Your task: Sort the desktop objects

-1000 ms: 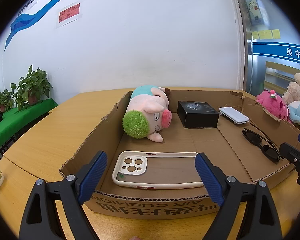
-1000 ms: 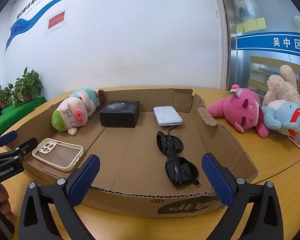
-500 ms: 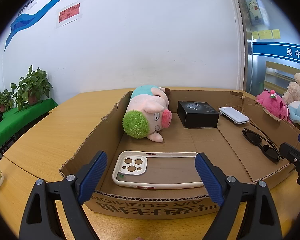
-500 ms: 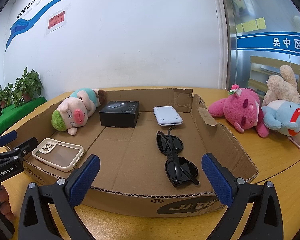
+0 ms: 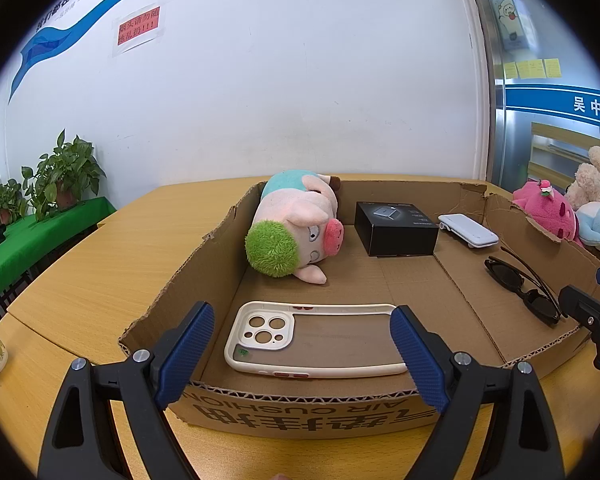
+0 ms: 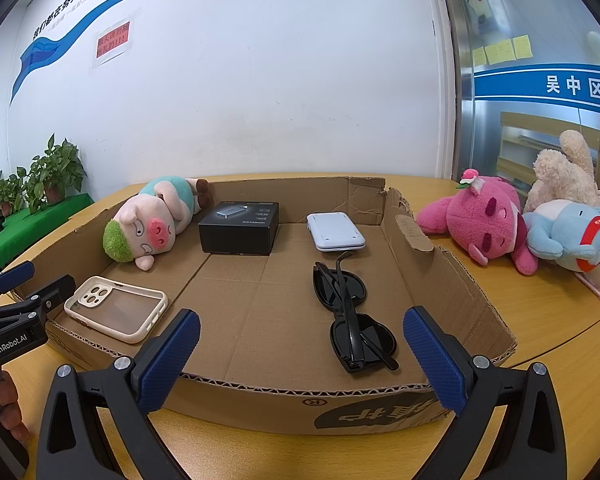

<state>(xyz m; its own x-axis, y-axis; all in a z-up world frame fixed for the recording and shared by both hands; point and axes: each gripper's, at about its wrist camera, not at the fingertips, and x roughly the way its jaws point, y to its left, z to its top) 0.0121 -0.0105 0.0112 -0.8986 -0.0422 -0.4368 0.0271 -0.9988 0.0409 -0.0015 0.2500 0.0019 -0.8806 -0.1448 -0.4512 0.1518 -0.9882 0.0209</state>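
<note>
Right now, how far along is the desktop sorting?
Done: the shallow cardboard box holds a pink pig plush with green hair, a black carton, a white flat device, black sunglasses and a cream phone case. In hand: nothing; both jaws stand open. Left: pink, blue and beige plush toys on the wooden table.

Nothing has changed: every object and both hand-held grippers lie as before.
</note>
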